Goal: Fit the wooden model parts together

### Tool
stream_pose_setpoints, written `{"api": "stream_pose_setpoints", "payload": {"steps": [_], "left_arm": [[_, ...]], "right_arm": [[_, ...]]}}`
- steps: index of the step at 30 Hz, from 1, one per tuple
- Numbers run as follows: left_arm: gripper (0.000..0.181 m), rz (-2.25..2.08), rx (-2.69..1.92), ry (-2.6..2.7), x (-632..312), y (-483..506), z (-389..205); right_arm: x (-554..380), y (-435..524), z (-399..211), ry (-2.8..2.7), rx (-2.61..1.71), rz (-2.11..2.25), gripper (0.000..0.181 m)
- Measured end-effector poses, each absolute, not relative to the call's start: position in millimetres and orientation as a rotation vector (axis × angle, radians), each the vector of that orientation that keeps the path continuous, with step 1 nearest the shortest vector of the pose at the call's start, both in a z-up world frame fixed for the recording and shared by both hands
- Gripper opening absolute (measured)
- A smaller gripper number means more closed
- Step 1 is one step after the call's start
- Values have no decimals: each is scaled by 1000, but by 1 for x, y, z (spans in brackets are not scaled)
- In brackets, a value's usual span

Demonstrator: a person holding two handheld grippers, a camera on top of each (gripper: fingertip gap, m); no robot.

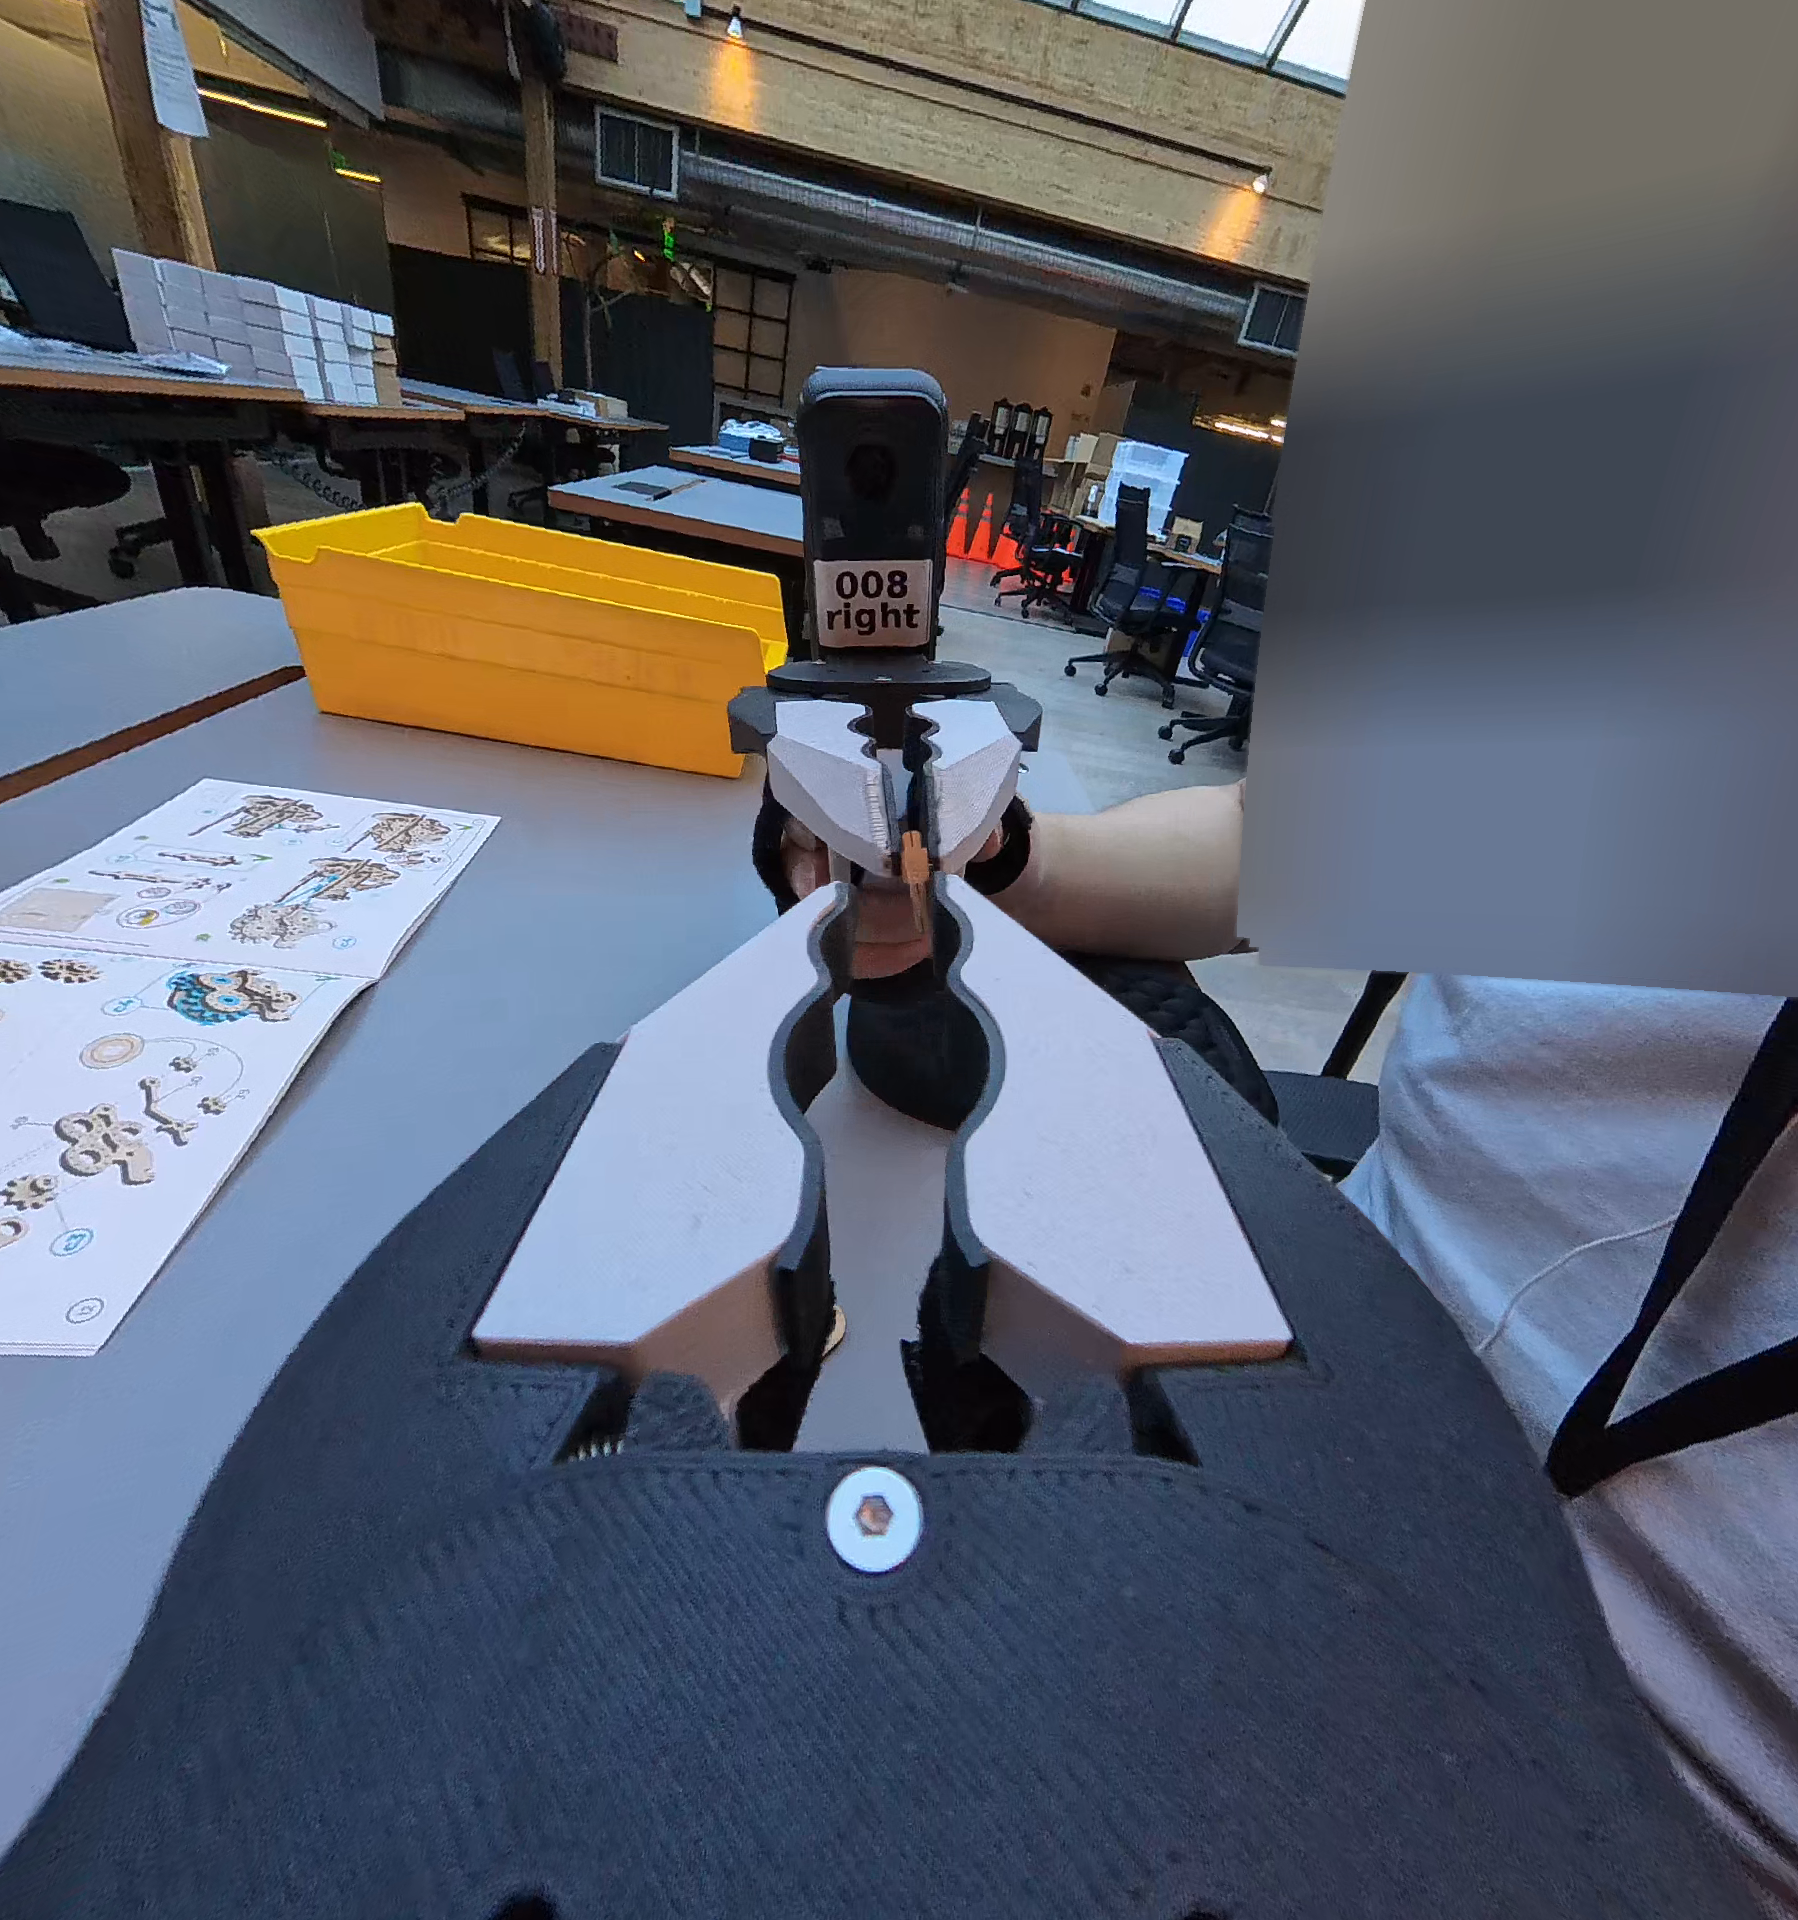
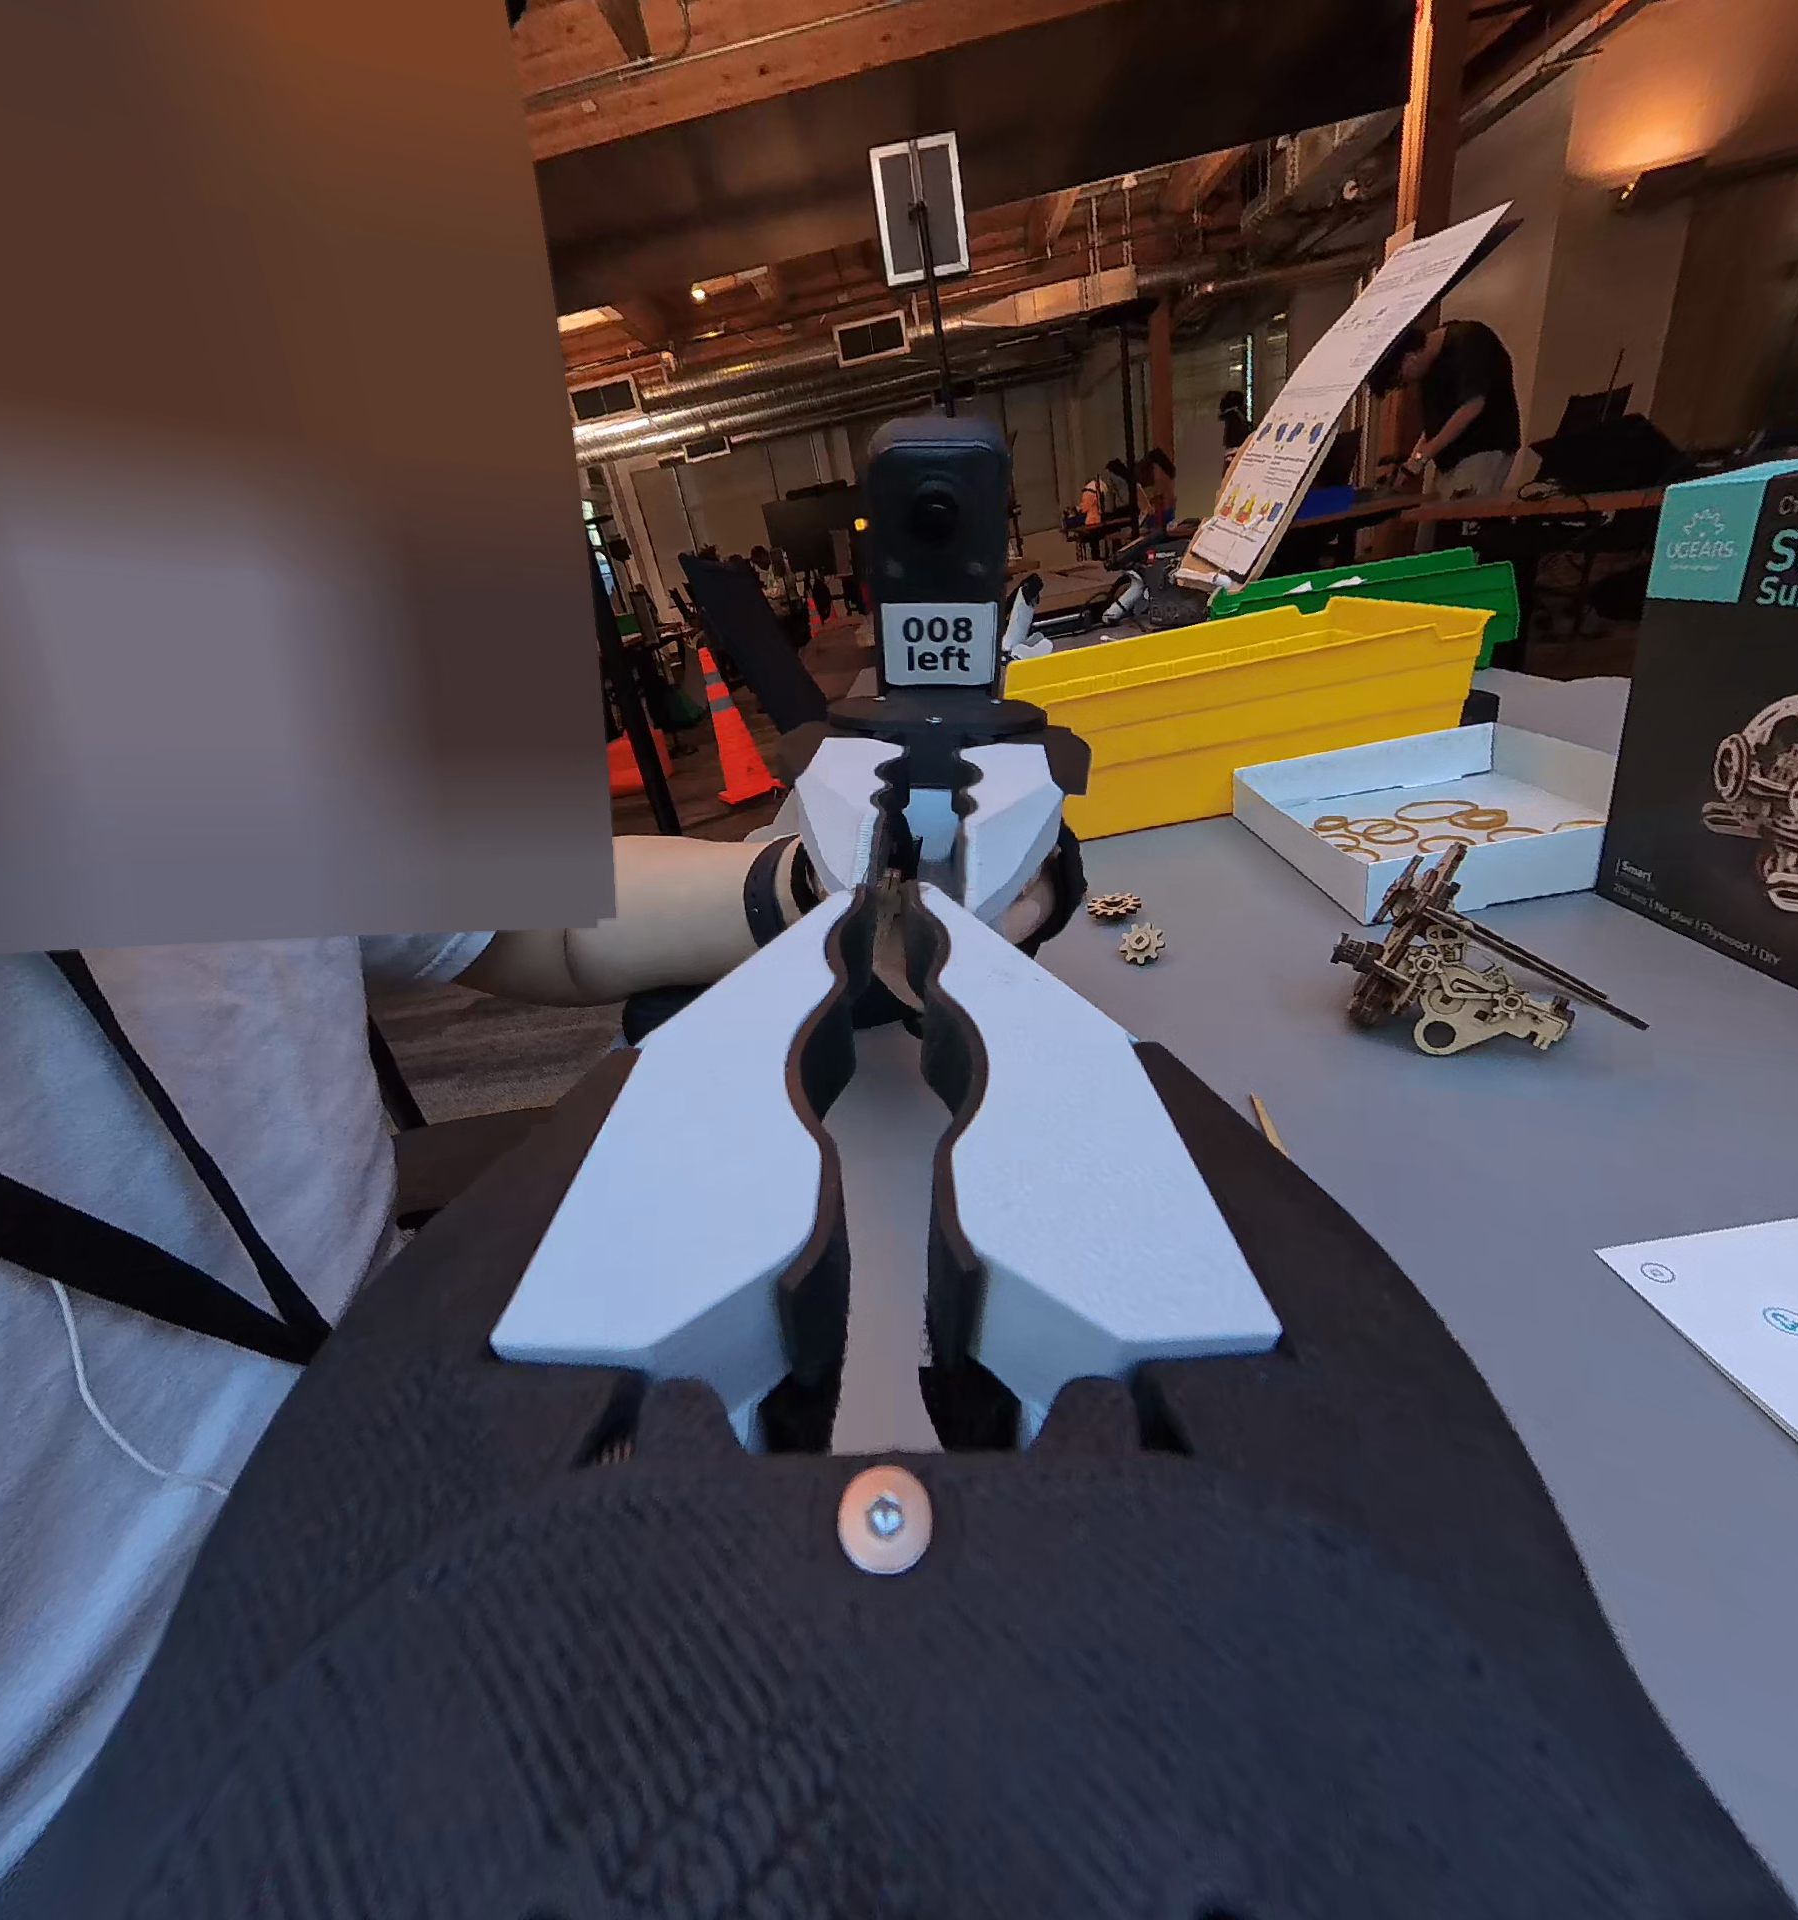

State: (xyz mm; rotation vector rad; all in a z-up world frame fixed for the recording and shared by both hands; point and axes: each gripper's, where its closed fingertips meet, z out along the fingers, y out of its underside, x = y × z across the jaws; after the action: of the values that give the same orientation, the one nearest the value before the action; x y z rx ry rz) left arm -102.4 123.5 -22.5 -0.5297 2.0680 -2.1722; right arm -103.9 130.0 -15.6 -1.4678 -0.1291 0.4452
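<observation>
Tongs first, as the left wrist view has them: the left tongs [image 1: 890,914] are nearly closed at the tips, and right in front of them the right tongs [image 1: 910,831] pinch a small wooden part [image 1: 914,862] tip to tip over the table [image 1: 583,935]. Whether the left pair grips that same piece or a second one I cannot tell; the tips hide it. To seat the joint well, I'd say keep both tongs in line and press straight, without twisting, since the sliver looks thin enough to snap. An open instruction booklet [image 1: 147,1039] lies on the left, with a yellow bin [image 1: 521,634] behind it, its inside hidden.

From the right wrist view, the right tongs [image 2: 890,925] are closed almost to touching on a small wooden piece, meeting the left tongs [image 2: 890,862] head on. Two loose wooden gears [image 2: 1129,927] and a part-built wooden model [image 2: 1446,987] sit on the table to the right. A shallow white tray [image 2: 1290,821] holds rubber bands [image 2: 1414,821]. The yellow bin [image 2: 1238,717] shows nothing inside from here, and a kit box [image 2: 1747,727] stands at the edge.
</observation>
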Motion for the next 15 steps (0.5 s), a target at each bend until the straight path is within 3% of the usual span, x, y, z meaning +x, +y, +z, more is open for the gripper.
{"api": "stream_pose_setpoints", "payload": {"steps": [4, 12, 15], "left_arm": [[15, -2249, -561, 2115, -106, 121, -26], [0, -2355, -586, 2044, -105, 118, -19], [6, -2337, -603, 2064, -104, 117, -20]], "right_arm": [[-103, 129, -14, -131, -1446, 446, 3], [-101, 127, -11, -125, -1407, 438, 3], [-103, 126, -9, -147, -1386, 430, 3]]}}
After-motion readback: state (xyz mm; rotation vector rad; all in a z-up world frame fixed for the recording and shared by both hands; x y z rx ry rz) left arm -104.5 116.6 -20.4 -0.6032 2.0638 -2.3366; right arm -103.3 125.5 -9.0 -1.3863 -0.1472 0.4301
